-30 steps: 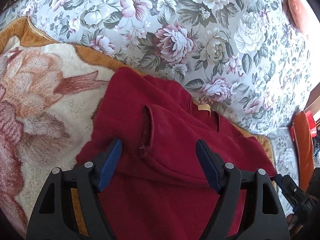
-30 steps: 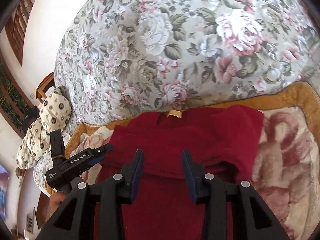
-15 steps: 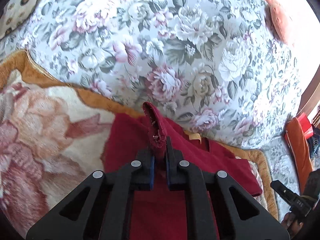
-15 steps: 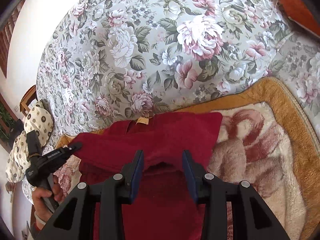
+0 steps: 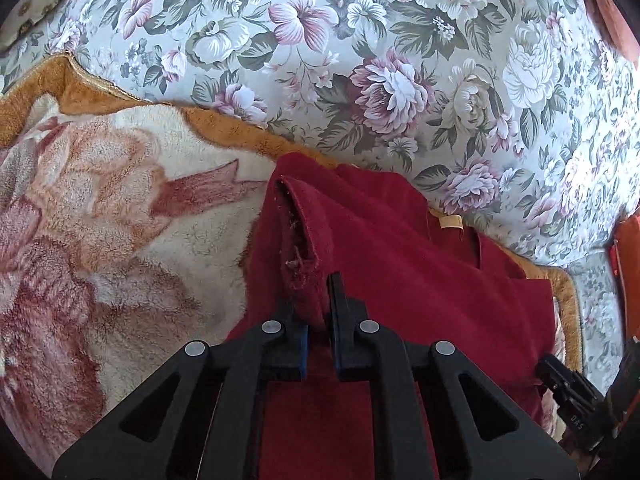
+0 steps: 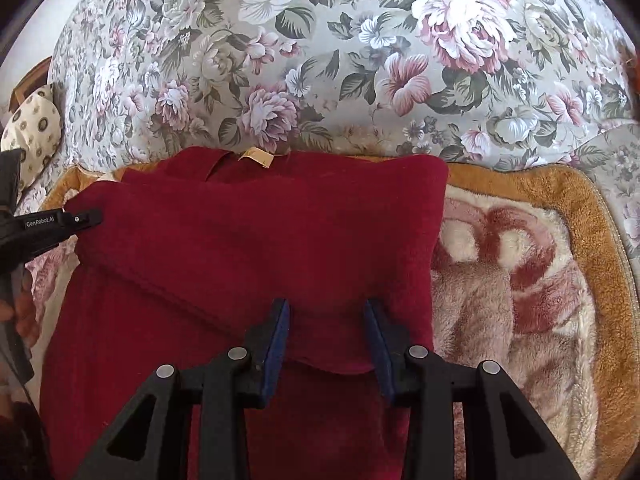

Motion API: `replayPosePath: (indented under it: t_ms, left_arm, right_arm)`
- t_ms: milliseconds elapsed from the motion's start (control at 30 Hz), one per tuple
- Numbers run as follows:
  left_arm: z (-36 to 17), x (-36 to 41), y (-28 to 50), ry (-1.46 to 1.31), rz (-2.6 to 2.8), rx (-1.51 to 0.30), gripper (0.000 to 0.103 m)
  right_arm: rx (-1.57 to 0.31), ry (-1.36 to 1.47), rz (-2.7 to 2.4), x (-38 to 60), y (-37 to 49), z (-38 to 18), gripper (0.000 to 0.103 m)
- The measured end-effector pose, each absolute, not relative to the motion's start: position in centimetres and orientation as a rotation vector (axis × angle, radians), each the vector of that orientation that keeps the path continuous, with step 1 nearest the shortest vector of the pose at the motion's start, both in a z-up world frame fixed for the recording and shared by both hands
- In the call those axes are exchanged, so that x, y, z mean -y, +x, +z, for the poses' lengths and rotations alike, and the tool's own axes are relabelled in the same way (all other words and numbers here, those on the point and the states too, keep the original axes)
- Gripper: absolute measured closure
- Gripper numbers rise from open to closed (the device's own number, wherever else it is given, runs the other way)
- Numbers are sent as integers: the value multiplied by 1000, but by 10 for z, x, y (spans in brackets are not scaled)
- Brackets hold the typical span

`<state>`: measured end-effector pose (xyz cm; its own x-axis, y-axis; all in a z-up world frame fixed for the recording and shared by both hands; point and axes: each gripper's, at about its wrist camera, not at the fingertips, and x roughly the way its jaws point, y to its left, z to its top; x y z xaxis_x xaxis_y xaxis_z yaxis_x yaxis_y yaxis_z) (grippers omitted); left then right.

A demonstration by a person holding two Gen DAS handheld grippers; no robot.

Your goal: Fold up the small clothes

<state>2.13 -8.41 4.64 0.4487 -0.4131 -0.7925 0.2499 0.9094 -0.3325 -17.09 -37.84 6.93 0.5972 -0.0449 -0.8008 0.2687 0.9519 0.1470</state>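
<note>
A dark red garment (image 5: 400,280) lies on a plush cream and pink blanket (image 5: 100,220), its collar with a tan label (image 5: 450,221) toward the floral bedspread. My left gripper (image 5: 318,304) is shut on the frayed cuff of a folded red sleeve (image 5: 308,240) and holds it up off the garment. In the right wrist view the garment (image 6: 260,240) shows a sleeve folded across its chest. My right gripper (image 6: 326,316) is open, its jaws on either side of the lower edge of that fold. The left gripper (image 6: 76,218) shows at the left edge there.
A floral bedspread (image 5: 360,60) covers the bed beyond the blanket's orange border (image 6: 560,184). A spotted pillow (image 6: 32,128) lies far left. An orange object (image 5: 626,264) sits at the bed's right edge. The right gripper's tip (image 5: 572,392) shows low right in the left wrist view.
My left gripper went from open over the sleeve to shut on its cuff and lifted it. My right gripper stayed open and moved closer over the garment.
</note>
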Motion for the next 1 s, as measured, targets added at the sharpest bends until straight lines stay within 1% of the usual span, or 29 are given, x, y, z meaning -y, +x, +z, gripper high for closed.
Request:
replayPosePath:
  t_ms: [67, 133, 167, 200, 267, 333, 367, 433, 467, 500, 633, 733, 800, 900, 1000]
  left_arm:
    - [47, 79, 21, -191, -402, -1034, 94]
    - [48, 75, 20, -195, -394, -1032, 91]
    - [48, 75, 19, -185, -386, -1031, 87]
    - [46, 76, 19, -172, -377, -1034, 83]
    - [44, 76, 20, -158, -368, -1038, 81]
    - [41, 78, 21, -144, -361, -1045, 76]
    - [40, 77, 21, -140, -352, -1047, 73]
    - [38, 72, 22, -146, -335, -1055, 63]
    - [38, 69, 21, -150, -316, -1061, 48]
    - [38, 64, 20, -165, -305, -1064, 42]
    - [38, 51, 11, -221, -328, -1084, 42]
    - [34, 49, 0, -201, -314, -1080, 39]
    - [30, 46, -9, -211, -315, -1096, 39]
    - [36, 42, -29, -180, -313, -1096, 39]
    - [42, 35, -55, -167, -348, -1097, 39]
  right_arm:
    - [-872, 288, -194, 384, -172, 79, 66]
    - [-844, 288, -215, 388, -166, 84, 66]
    - [-843, 285, -223, 390, -161, 83, 66]
    - [-847, 278, -238, 393, -156, 81, 66]
    - [-868, 262, -258, 400, -142, 70, 66]
    - [-936, 220, -280, 404, -124, 53, 66]
    - [-929, 197, -286, 402, -119, 51, 66]
    - [-942, 165, -304, 398, -116, 56, 66]
    - [-945, 168, -306, 395, -119, 62, 66]
    - [-937, 182, -296, 392, -124, 68, 66]
    - [-894, 215, -253, 375, -157, 82, 66]
    - [-956, 175, -280, 371, -165, 58, 66]
    - [-913, 149, -282, 369, -170, 56, 66]
    - [-922, 150, -318, 364, -177, 68, 66]
    - [-907, 246, -256, 358, -202, 83, 66]
